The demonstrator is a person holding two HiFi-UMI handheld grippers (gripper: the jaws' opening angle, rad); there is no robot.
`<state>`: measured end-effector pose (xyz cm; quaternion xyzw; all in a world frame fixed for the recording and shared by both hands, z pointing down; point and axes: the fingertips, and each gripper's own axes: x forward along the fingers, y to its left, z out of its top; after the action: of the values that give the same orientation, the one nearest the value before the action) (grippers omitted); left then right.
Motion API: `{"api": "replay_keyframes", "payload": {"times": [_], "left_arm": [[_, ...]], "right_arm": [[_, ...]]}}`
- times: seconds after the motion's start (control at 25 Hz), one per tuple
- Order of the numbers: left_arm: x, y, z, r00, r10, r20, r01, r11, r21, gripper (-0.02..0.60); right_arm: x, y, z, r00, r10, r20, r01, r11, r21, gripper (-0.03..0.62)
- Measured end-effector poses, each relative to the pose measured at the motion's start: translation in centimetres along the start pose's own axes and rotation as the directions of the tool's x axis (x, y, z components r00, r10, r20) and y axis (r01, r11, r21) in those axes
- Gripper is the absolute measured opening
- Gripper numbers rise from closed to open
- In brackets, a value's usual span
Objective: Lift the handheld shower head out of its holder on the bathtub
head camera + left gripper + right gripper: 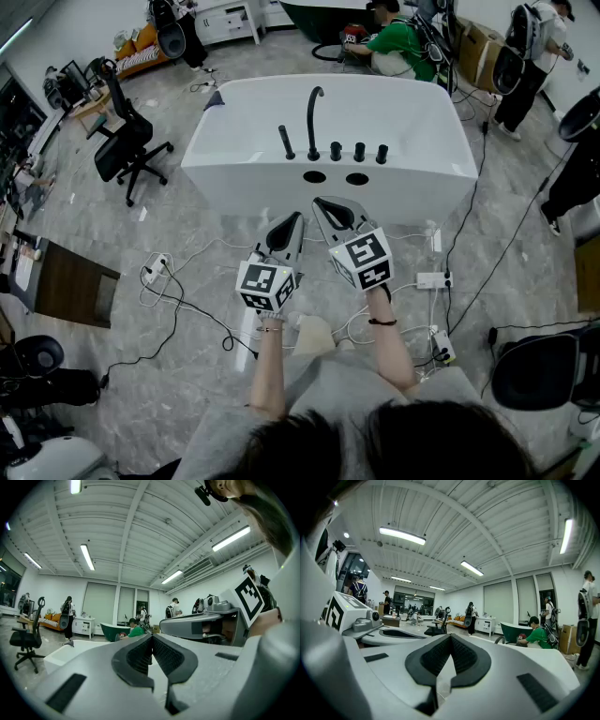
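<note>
Open air is lying before the bathtub (244, 187); on its deck the spout (310, 112) (tall, black) is crowding the shower head (286, 142).

Grey T-shirt (328, 394), dark hair (441, 441), black wristband (381, 322), grey left gripper (296, 221), grey right gripper (322, 203)

No words, numbers or brand names are readable anywhere. The only signs are black-and-white square code patterns on the left cube (266, 284) and right cube (364, 258), at lower centre of the head view.
</note>
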<state>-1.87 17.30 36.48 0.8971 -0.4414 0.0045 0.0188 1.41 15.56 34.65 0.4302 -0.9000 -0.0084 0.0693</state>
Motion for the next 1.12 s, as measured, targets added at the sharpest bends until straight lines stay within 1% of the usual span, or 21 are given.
{"api": "replay_keyframes", "payload": {"times": [0.24,0.48,0.64,0.88,1.0,1.12], "left_arm": [[-0.1,-0.1,0.1,1.000,-0.011,0.002,0.011,1.000,0.000,0.006],[-0.8,-0.6,-0.2,1.000,0.004,0.002,-0.004,1.000,-0.012,0.006],[-1.2,-0.9,-0.5,1.000,0.012,-0.014,-0.013,1.000,-0.015,0.006],[-1.3,1.7,-0.9,0.998,0.044,-0.037,-0.045,0.999,-0.023,0.006],[0.1,3.6,-1.0,0.998,0.055,-0.037,-0.056,0.998,-0.031,0.006],[2.1,5.6,-1.5,0.997,0.064,-0.039,-0.066,0.997,-0.050,0.006]], "right_arm": [[0.0,0.4,0.4,1.000,0.000,0.006,0.000,1.000,-0.003,0.000],[-0.7,0.9,0.2,1.000,0.017,0.008,-0.017,1.000,-0.002,0.002],[-0.9,0.7,0.3,1.000,0.014,0.027,-0.015,1.000,0.027,0.002],[1.4,0.7,0.7,0.999,0.035,0.038,-0.037,0.998,0.050,0.002],[3.5,-0.5,0.7,0.998,0.038,0.041,-0.040,0.998,0.057,0.002],[5.7,-1.6,0.1,0.998,0.057,0.024,-0.058,0.997,0.047,0.002]]}}
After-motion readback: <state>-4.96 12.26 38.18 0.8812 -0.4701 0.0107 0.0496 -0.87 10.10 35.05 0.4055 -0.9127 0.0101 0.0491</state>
